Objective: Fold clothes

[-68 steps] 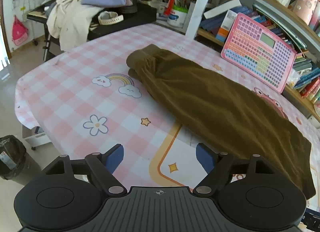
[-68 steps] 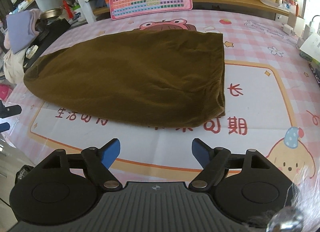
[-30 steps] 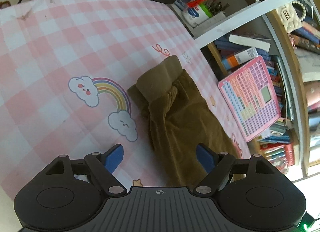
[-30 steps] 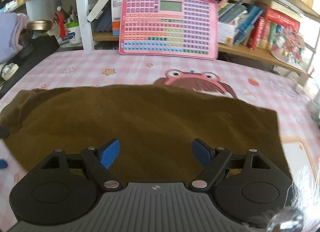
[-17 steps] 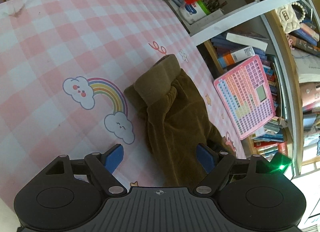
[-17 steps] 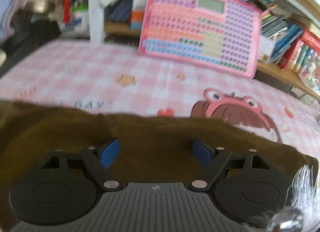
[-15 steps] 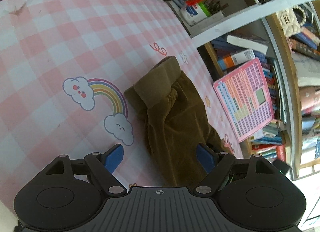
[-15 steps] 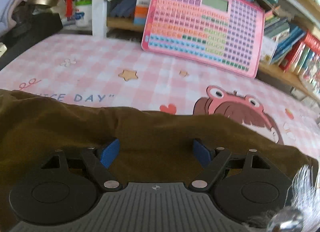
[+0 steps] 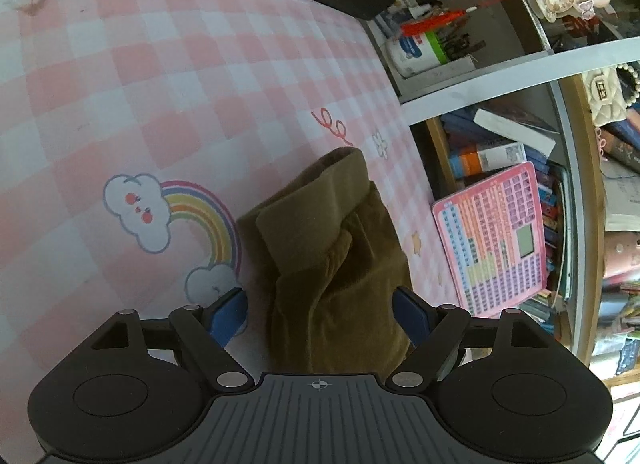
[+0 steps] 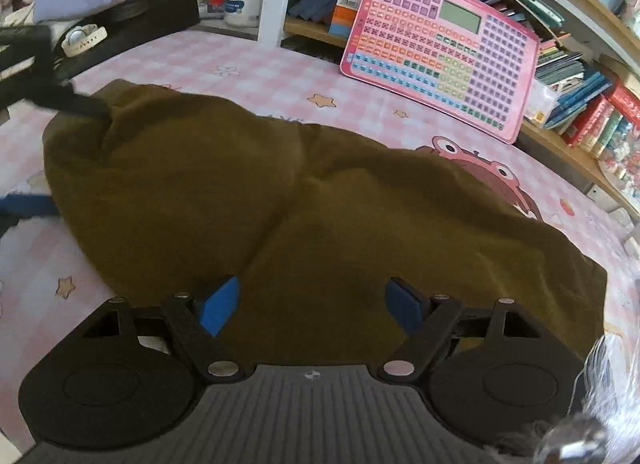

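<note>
The brown trousers (image 10: 304, 200) look soft, limp and light, spread along the desk's (image 9: 160, 76) far edge. Both the left hand-held gripper (image 9: 320, 314) and the right hand-held gripper (image 10: 310, 300) hover spread apart over the cloth, seemingly not pinching it. The thicker cuff (image 9: 316, 192) probably offers the firmest hold.

Brown trousers (image 10: 320, 200) of soft olive-brown cloth lie flat and folded lengthwise, rumpled with a diagonal crease. The ribbed cuffs (image 9: 316, 200), one lying over the other, sit ahead of and between the left fingers (image 9: 226, 314); the broad waist part lies between and beyond the right fingers (image 10: 220, 300)
</note>
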`<state>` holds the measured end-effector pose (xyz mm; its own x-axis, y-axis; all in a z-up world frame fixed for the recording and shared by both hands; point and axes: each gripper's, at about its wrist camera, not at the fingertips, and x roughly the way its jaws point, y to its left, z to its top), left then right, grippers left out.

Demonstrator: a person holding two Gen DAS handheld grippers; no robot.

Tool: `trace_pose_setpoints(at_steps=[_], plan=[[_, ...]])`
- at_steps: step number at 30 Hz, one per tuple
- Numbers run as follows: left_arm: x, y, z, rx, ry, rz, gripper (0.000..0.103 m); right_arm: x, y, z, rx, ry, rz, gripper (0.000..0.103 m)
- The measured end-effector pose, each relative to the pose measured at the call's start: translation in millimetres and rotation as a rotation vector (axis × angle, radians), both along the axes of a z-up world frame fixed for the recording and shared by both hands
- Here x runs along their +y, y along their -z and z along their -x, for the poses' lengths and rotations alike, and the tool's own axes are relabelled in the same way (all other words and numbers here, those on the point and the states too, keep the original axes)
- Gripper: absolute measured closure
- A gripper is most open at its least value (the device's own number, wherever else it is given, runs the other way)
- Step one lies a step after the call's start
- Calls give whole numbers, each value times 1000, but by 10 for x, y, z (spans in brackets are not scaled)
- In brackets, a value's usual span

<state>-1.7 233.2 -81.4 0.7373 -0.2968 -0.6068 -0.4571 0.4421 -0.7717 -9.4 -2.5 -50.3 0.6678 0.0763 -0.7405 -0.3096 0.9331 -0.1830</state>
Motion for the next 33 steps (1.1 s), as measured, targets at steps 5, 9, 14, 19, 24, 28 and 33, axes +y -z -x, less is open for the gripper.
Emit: trace_pose_setpoints(at_steps=[5, 9, 14, 19, 24, 28, 33], plan=[[-63, -26, -52, 12, -10, -33, 29, -18, 5, 16, -2, -18, 5, 24], [-71, -6, -41, 29, -35, -48, 53, -12, 10, 42, -17, -23, 12, 24], [-43, 80, -30, 36, -64, -18, 79, -26, 15, 46, -24, -25, 9, 24], [7, 147, -7, 5, -74, 62, 89, -32, 14, 50, -25, -17, 0, 24], [-187, -232, -24, -152, 75, -71, 91, -42, 12, 58, -25, -13, -9, 24], [-473, -568, -12, -266, 216, -239, 92, -95, 8, 38, -16, -14, -41, 24], [-893, -909, 50, -361, 338, -483, 92, -457, -89, 59, -3, 22, -147, 24]])
